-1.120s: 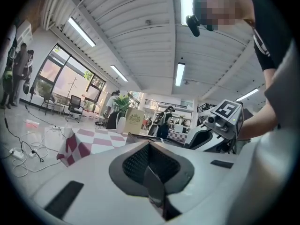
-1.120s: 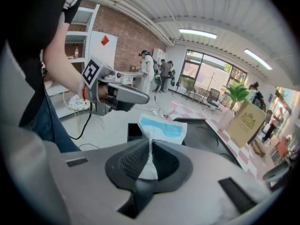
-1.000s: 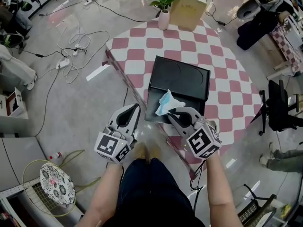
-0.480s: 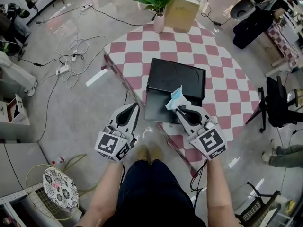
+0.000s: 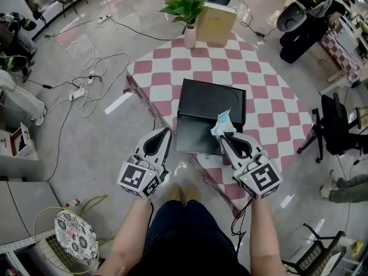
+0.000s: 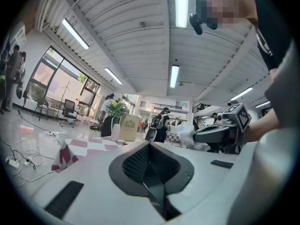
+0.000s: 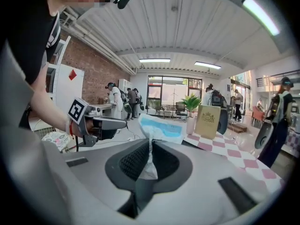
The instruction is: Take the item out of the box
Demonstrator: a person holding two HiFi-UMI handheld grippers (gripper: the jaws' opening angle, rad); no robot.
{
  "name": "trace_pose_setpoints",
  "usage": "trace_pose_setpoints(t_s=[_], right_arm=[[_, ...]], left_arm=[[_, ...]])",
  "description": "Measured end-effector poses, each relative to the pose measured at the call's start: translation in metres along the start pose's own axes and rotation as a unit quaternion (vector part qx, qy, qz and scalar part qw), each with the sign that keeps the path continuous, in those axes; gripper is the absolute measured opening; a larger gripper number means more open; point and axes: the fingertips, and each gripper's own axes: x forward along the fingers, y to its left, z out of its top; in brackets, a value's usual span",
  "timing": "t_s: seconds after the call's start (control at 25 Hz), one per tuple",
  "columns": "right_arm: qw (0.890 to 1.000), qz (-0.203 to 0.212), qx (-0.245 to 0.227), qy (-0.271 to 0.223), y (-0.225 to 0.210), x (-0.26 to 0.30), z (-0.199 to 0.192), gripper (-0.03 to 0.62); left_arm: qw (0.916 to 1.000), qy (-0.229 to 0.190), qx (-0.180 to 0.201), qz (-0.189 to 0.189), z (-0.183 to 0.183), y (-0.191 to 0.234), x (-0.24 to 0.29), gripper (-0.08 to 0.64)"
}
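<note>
Right gripper: we are pinching the packet with it; the jaws are pressed together on the packet's lower end, and a thin white strip of the packet is running down between them.
Packet: light blue and white, it is standing up out of the right gripper's jaws; from the head view it is showing over the near right corner of the box, and we cannot tell whether it is touching the box.
Box: black and flat, it is lying on the tabletop, close to the edge nearest us.
Left gripper: we are holding it beside the tabletop, over the floor, well apart from the box; its jaws are pressed together with nothing between them.
Tabletop: it is wearing a pink and white checked cloth.
Plant: green, in a white vase, it is standing at the far edge of the tabletop, just beside a tan carton.
Floor: grey and glossy, with white cables lying across it to our left.
</note>
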Motion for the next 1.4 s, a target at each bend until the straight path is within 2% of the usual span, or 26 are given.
trace_pose_setpoints(t_s=[0.68,1.4], right_arm=[[0.996,-0.041,0.046,-0.061,-0.01,-0.024,0.029,0.023],[0.993,-0.069,0.045,-0.083,-0.02,-0.042,0.047,0.02]], left_arm=[[0.9999,-0.011,0.013,-0.003,0.031,-0.004,0.003,0.011],[0.9997,-0.019,0.01,-0.012,0.055,-0.009,0.007,0.011]])
